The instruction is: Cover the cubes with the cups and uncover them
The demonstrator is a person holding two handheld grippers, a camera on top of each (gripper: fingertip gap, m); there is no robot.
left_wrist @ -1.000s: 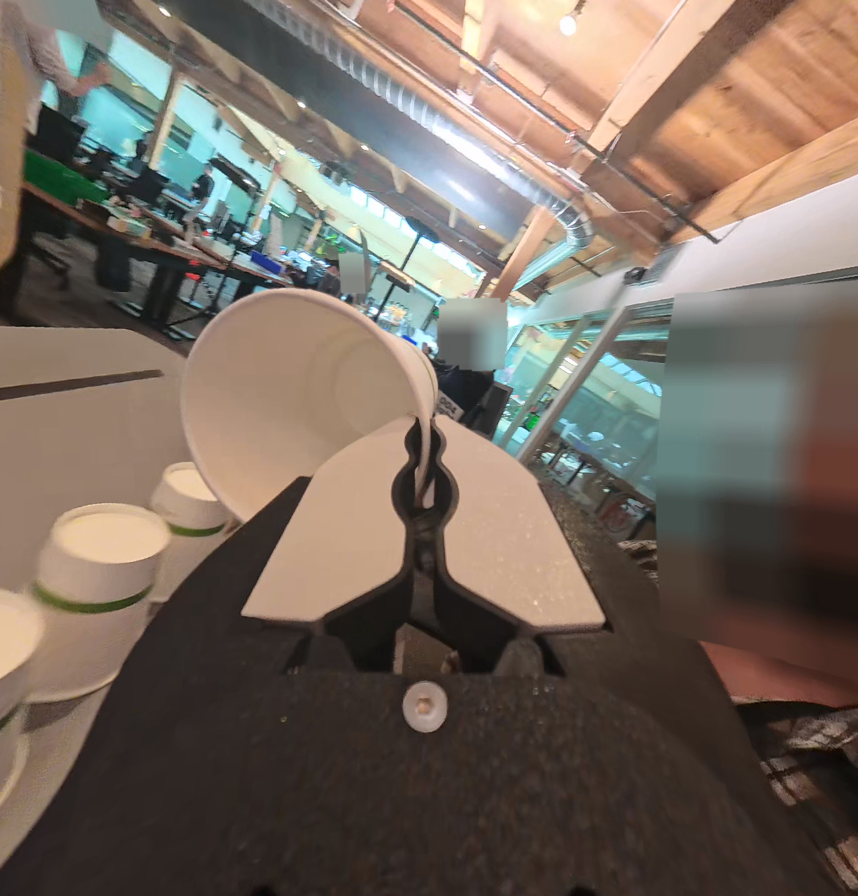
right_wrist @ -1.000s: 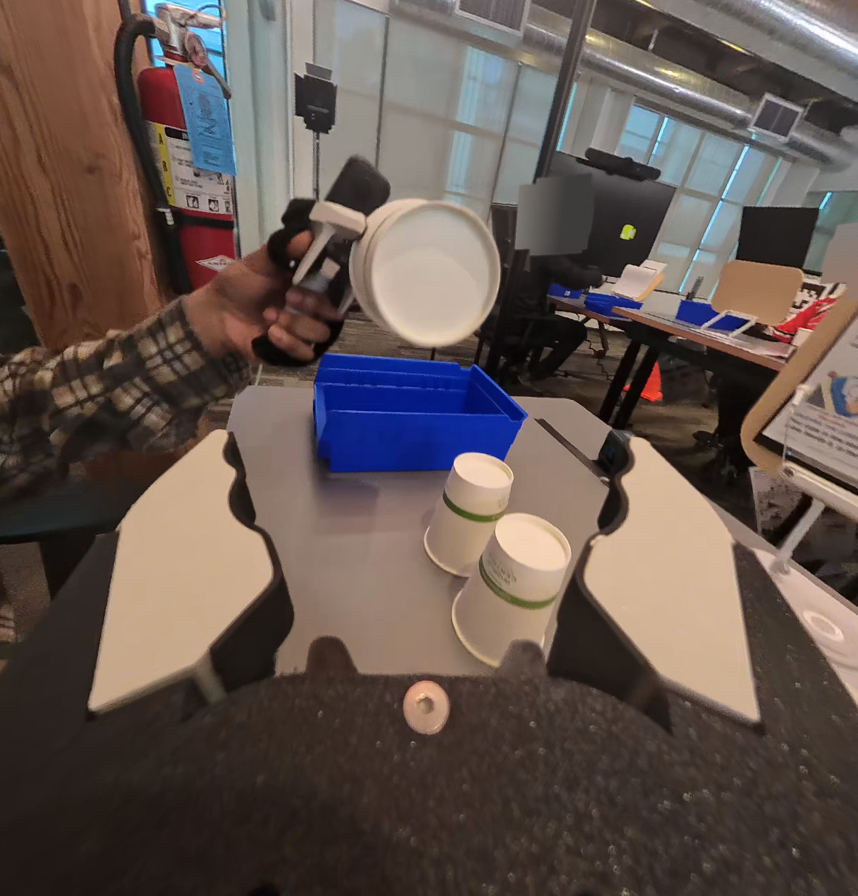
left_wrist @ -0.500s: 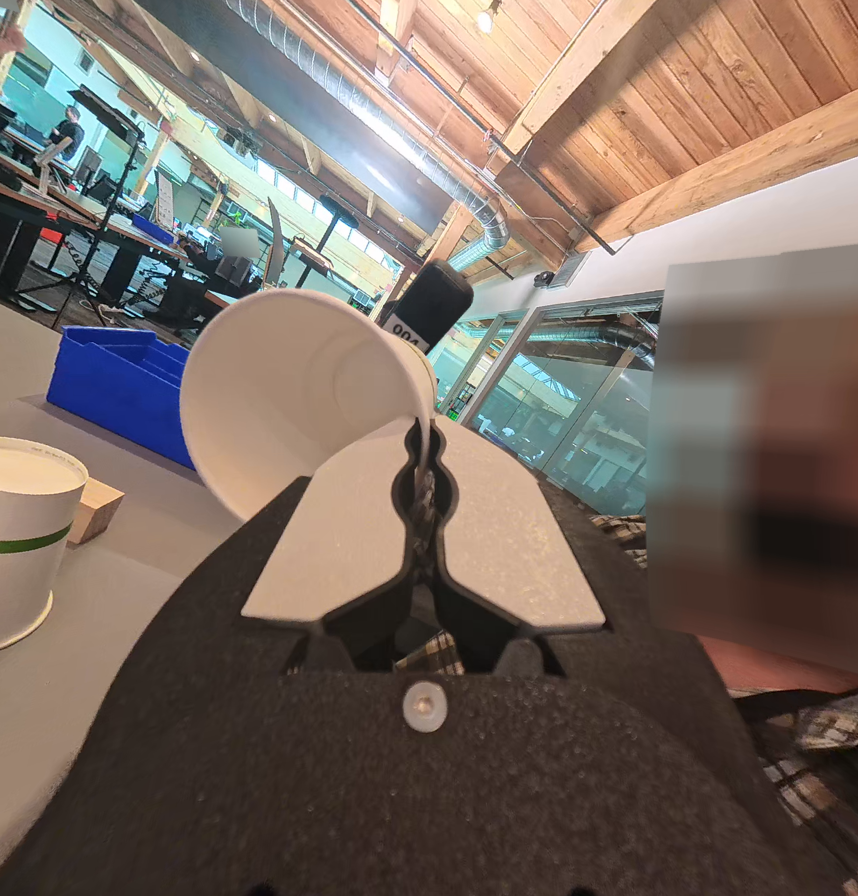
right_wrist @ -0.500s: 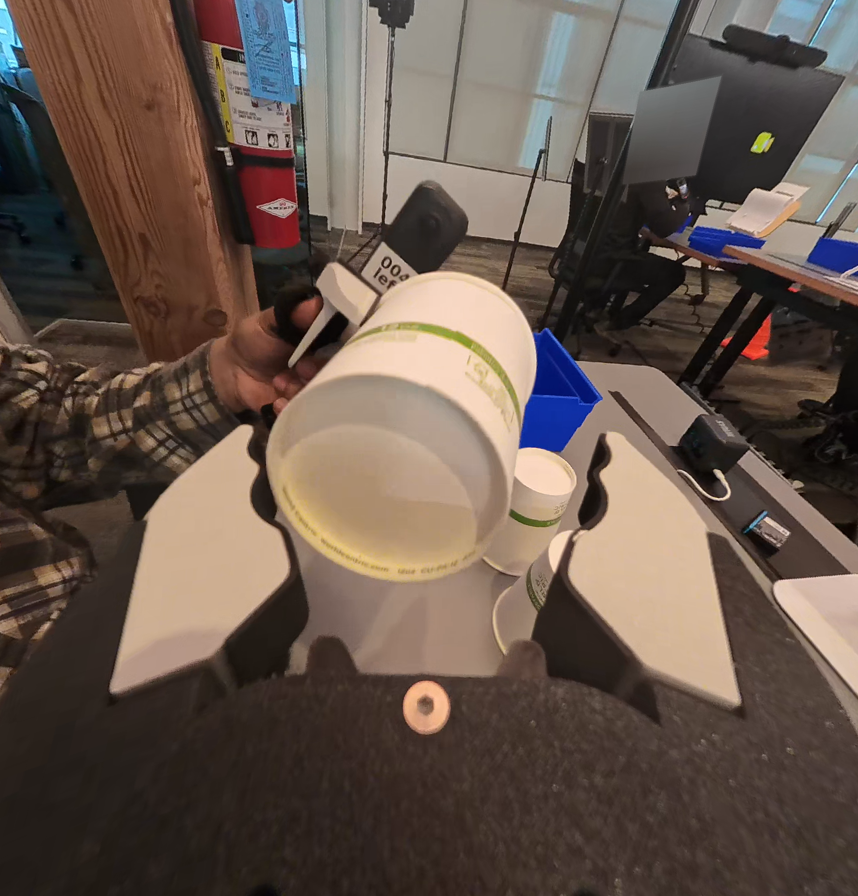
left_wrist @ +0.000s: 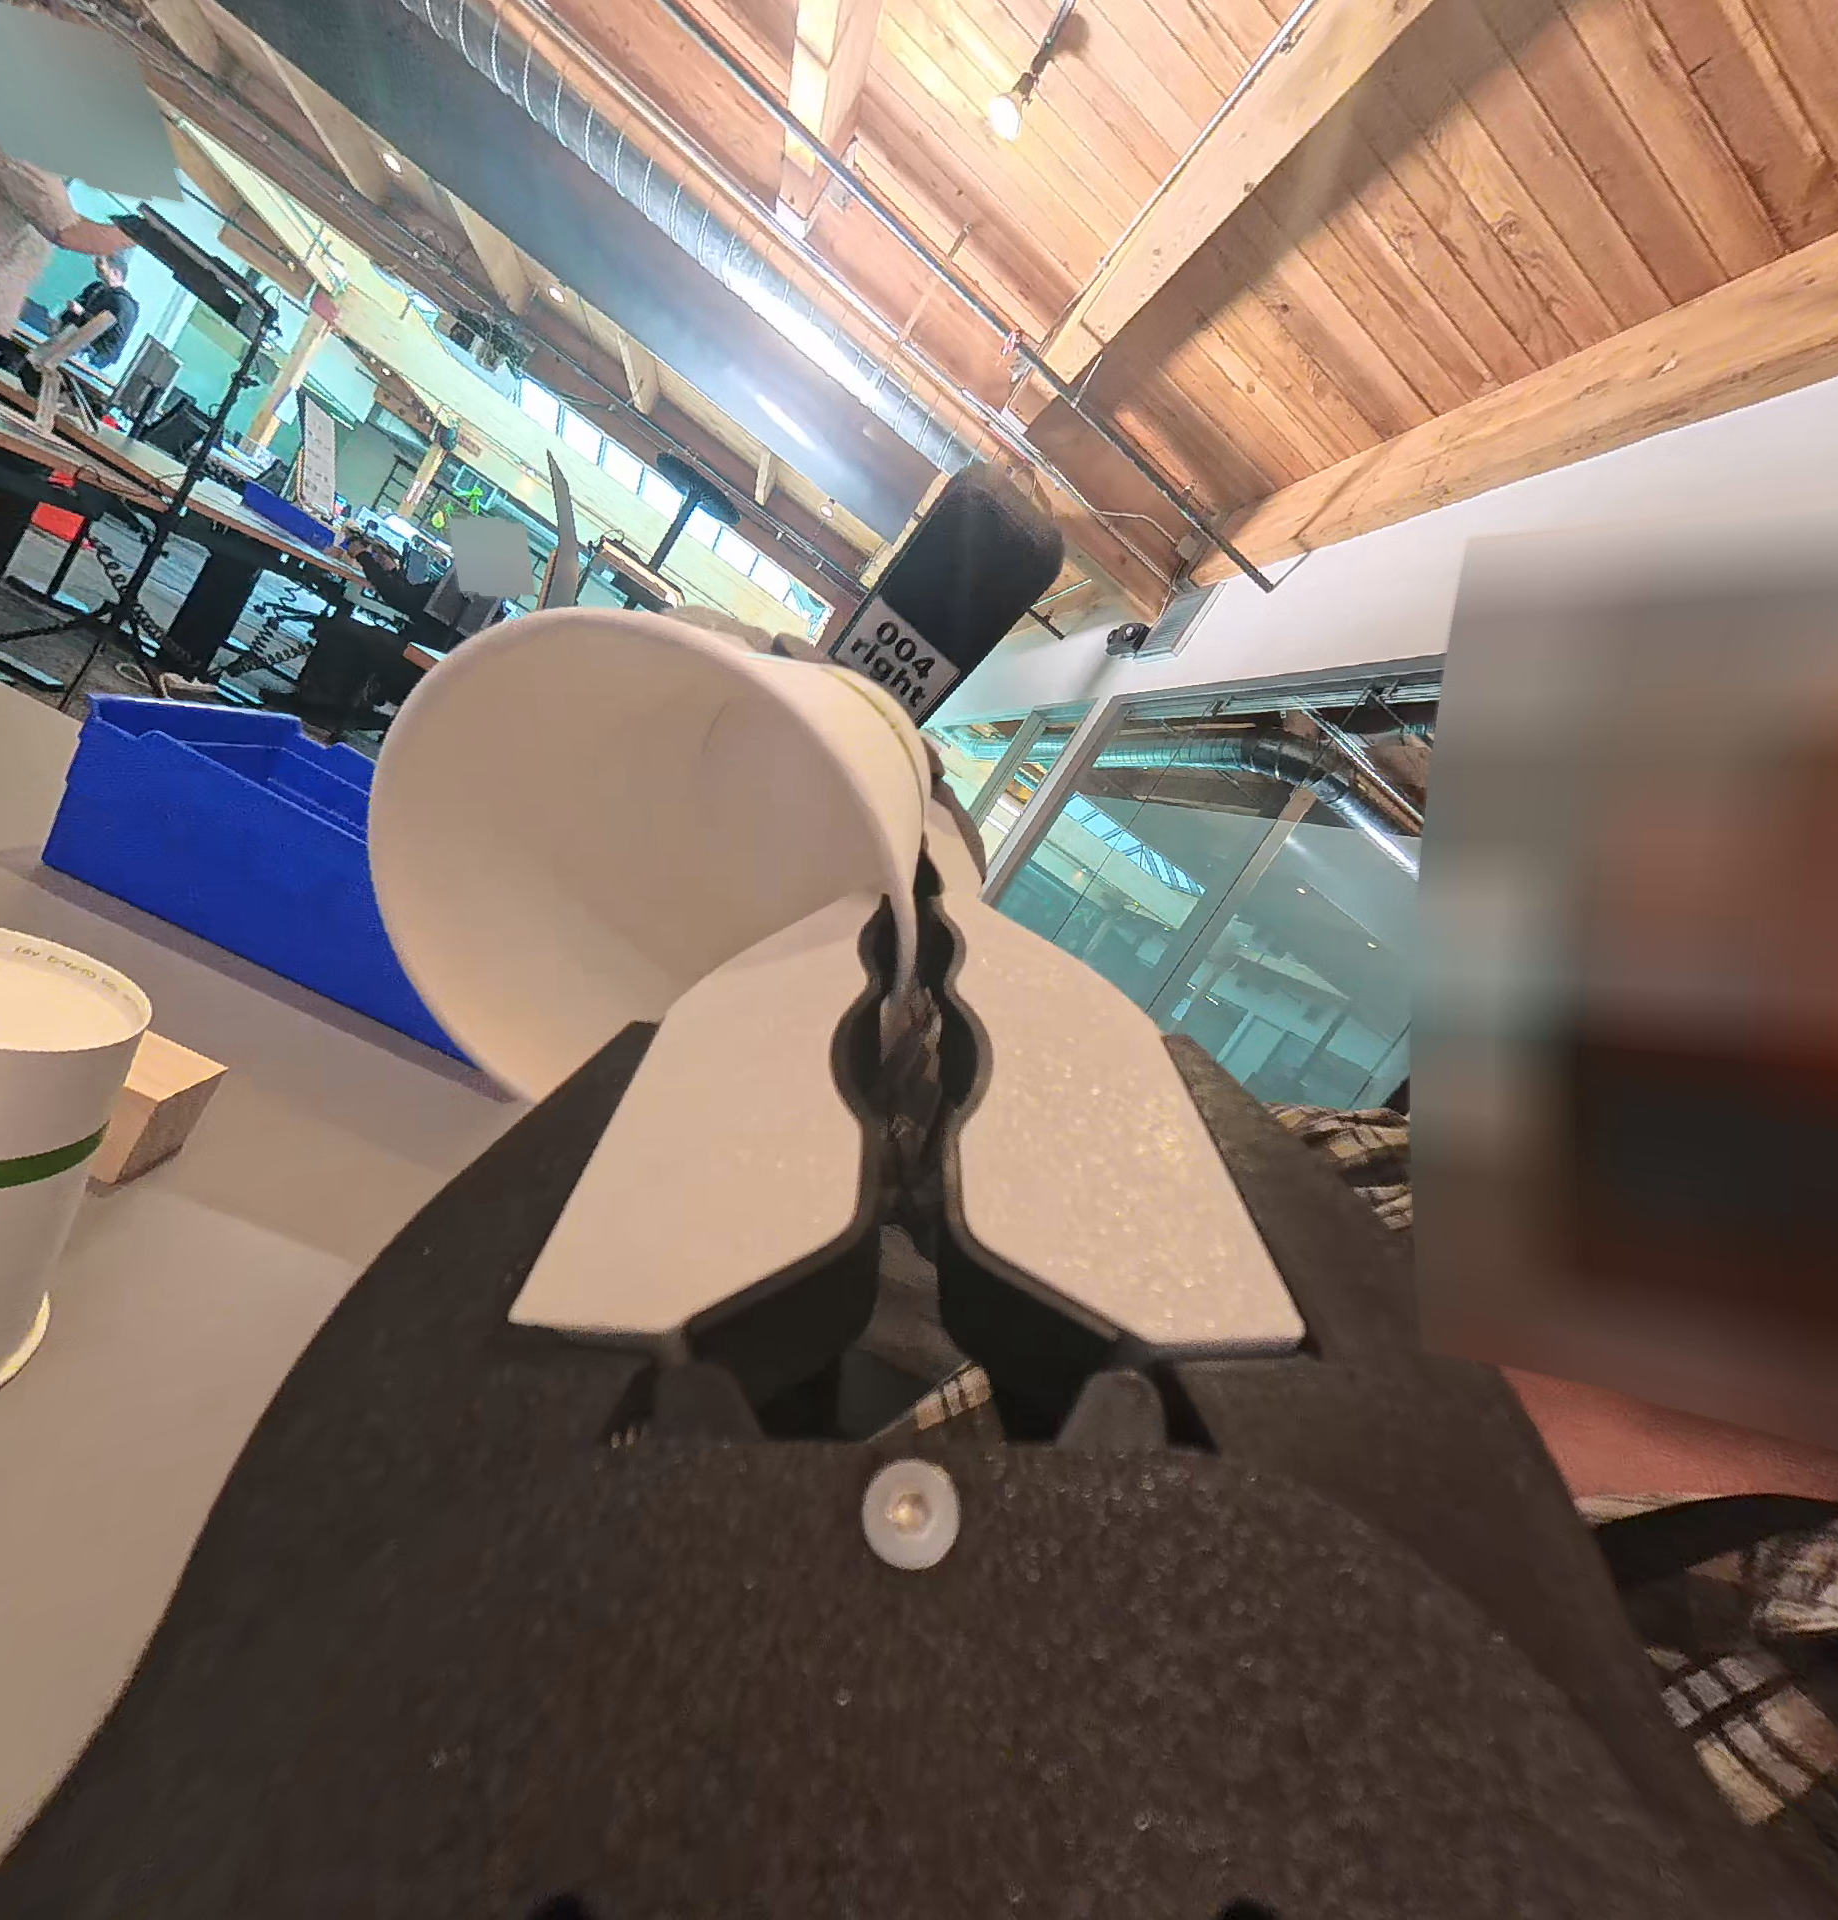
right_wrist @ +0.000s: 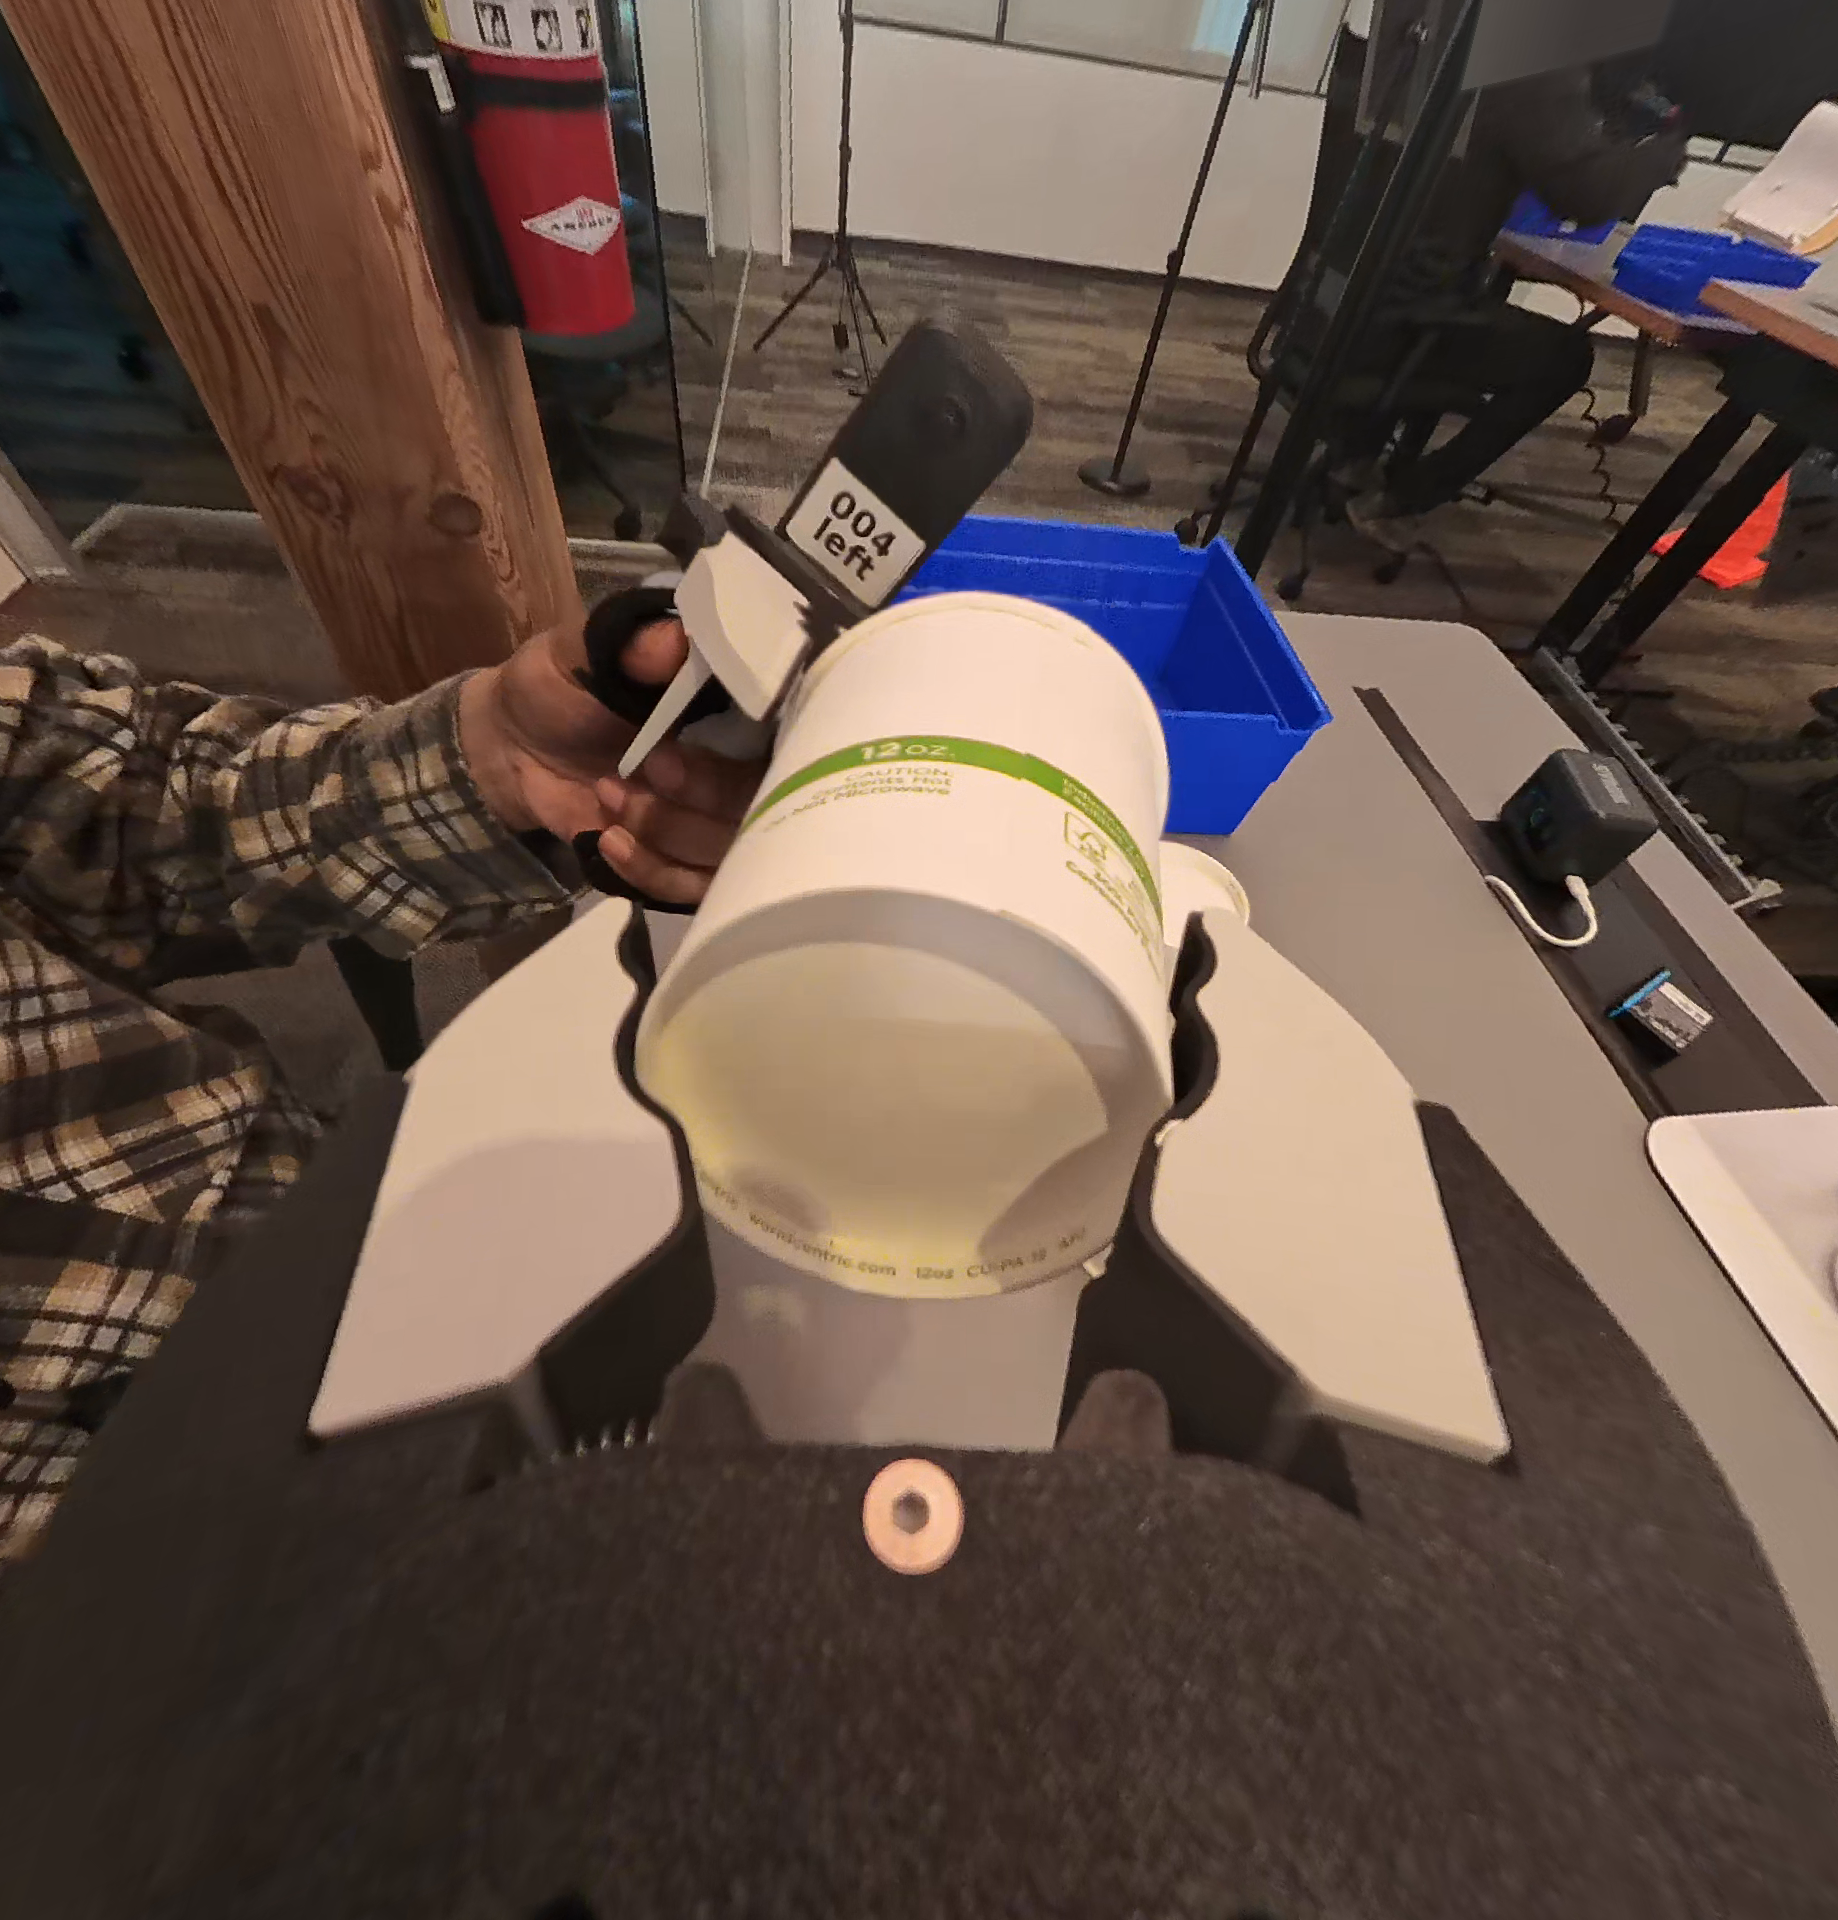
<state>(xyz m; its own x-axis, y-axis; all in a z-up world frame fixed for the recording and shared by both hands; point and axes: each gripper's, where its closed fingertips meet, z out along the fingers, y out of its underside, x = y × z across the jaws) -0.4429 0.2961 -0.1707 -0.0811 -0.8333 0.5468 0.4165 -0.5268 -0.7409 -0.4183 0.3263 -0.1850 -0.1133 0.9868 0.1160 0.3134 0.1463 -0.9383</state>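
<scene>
a: how is the left claw (left_wrist: 910, 940) seen?
b: it is closed narrow on the rim of a white paper cup (left_wrist: 634, 821), which is held tilted in the air, its open mouth turned to the left wrist camera.

a: and the right claw (right_wrist: 910, 1049)?
b: its two fingers are spread wide, and the base end of the same cup (right_wrist: 925, 997) is placed between them. if the fingers touch the cup wall cannot be told.

a: where are the other things?
b: a second cup (left_wrist: 21, 1143) with a green band is stood upside down on the grey desk (left_wrist: 271, 1174), and a wooden cube (left_wrist: 156, 1107) is seen uncovered just beside it. a blue bin (left_wrist: 219, 842) is placed farther back on the desk. in the right wrist view, part of another cup (right_wrist: 1201, 883) is seen behind the held one.

a: and by what is the left claw carried?
b: by a hand (right_wrist: 582, 748) coming out of a plaid sleeve (right_wrist: 219, 831).
</scene>
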